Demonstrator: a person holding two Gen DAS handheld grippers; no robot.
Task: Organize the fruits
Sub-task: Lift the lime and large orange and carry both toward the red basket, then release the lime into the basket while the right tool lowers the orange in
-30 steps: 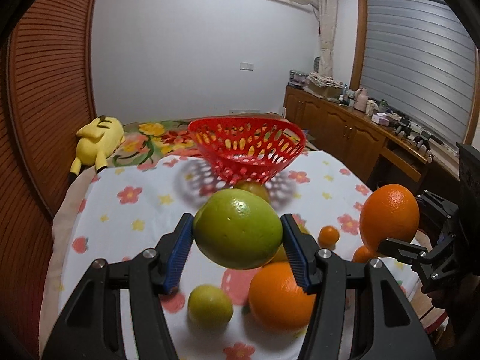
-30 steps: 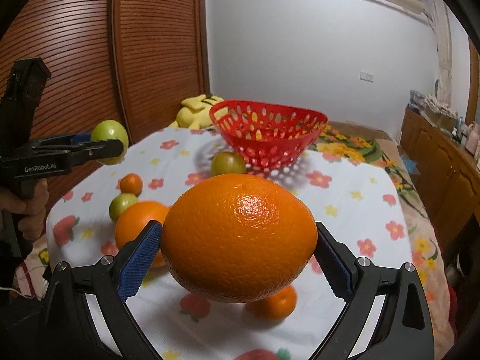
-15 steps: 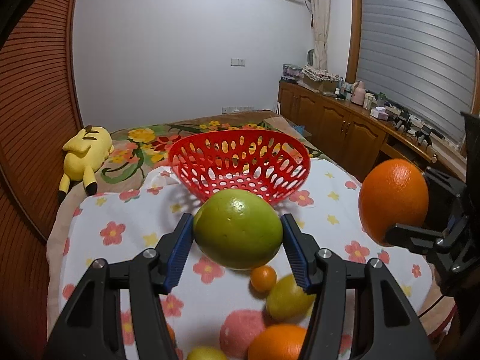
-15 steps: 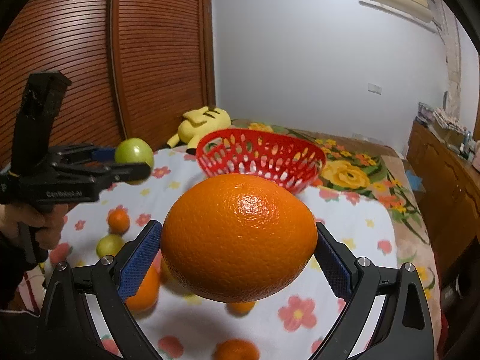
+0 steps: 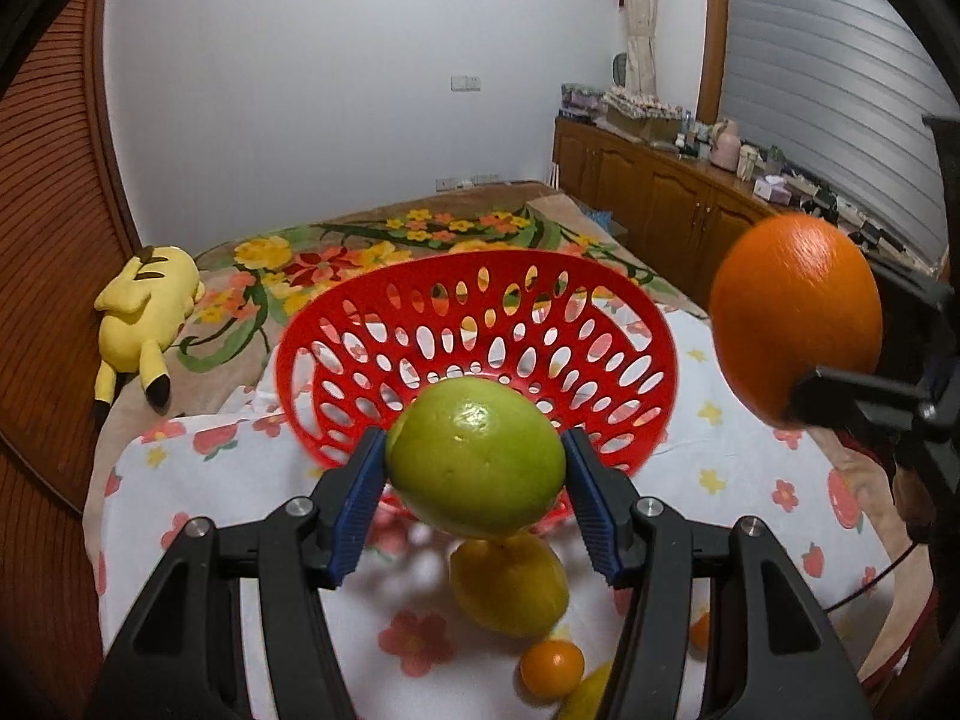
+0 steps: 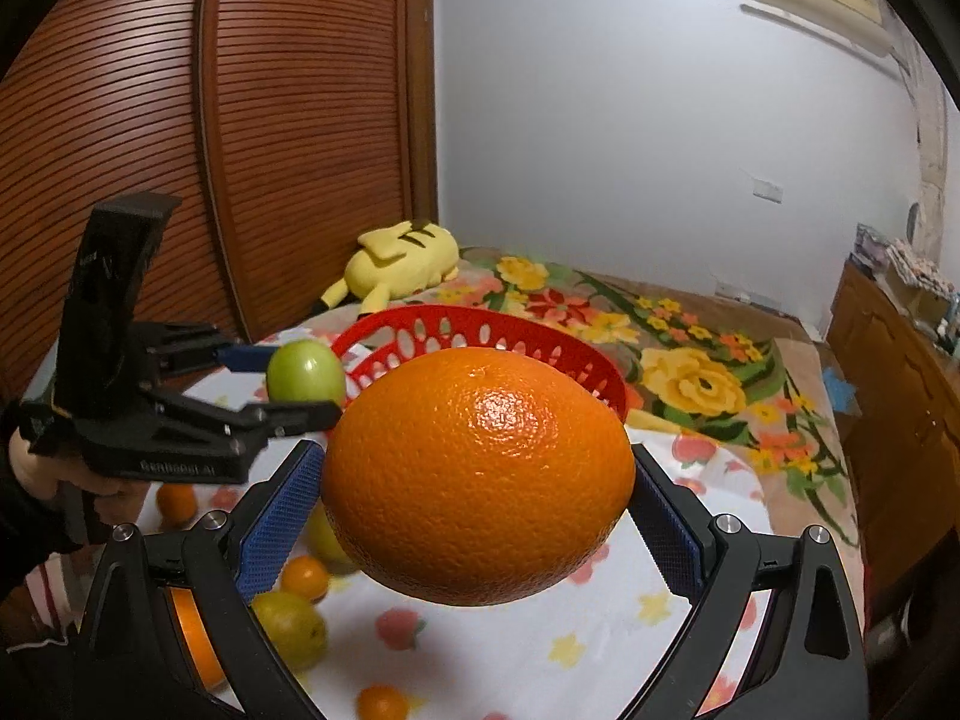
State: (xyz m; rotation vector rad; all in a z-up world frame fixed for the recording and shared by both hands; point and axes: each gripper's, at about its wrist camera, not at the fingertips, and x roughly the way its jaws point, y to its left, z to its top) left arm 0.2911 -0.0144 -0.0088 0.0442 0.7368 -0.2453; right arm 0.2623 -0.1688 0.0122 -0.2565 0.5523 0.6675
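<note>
Looking along the left gripper [image 5: 474, 480], its 2 blue-padded fingers [image 5: 360, 504] are clamped on a green fruit [image 5: 475, 463], held in the air just in front of the red basket [image 5: 480, 354] on the flowered table [image 5: 198, 480]. Under it lie a yellow fruit [image 5: 510, 582] and a small orange [image 5: 552, 667]. At right, a big orange [image 5: 795, 324] hangs off the table in the right gripper [image 5: 852, 387]. From the right wrist, that gripper's fingers [image 6: 279, 510] pinch the orange on both sides, the basket behind it. The left gripper and green fruit sit at left, beside the basket's rim. A yellow plush [image 6: 402, 261] lies on the bed [image 6: 690, 354].
</note>
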